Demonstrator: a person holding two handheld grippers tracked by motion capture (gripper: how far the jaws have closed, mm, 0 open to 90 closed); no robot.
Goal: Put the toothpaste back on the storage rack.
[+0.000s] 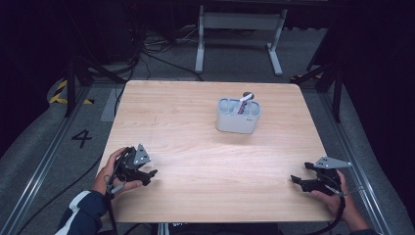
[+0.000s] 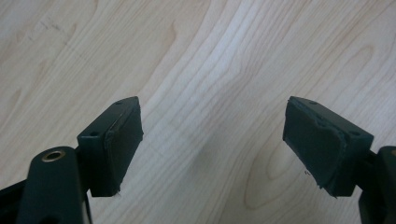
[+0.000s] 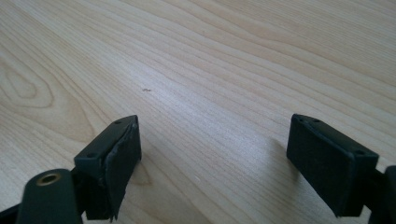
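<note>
A: Quick pass, my read from the remote seat. Left gripper [image 1: 147,176] sits low at the near-left corner of the table [image 1: 195,147], jaws spread apart, nothing between the pads [image 2: 122,140], just bare wood grain under them.

B: Right one?

A: Right gripper [image 1: 299,182] is at the near-right edge, jaws also standing wide, empty; its own camera looks across plain tabletop. Both point inward over the board.

B: Where's the thing being worked on?

A: Grey caddy [image 1: 238,116], a small bin with compartments, well ahead of both claws, roughly between them but nearer the right gripper's side and toward the far half of the table. A white tube-like item [image 1: 244,104] with red print stands tilted in one of its right-hand compartments, dark cap up. Can't tell which compartment exactly.

B: Why are the claws parked like that?

A: My guess: resting pose, hands on the near edge, jaws spread so neither snags anything. The item leans because the compartment is wider than it is. Nothing lies loose near either claw.

B: Stage?

A: Looks like either start or finish. The caddy is untouched by both claws, well apart from them.
</note>
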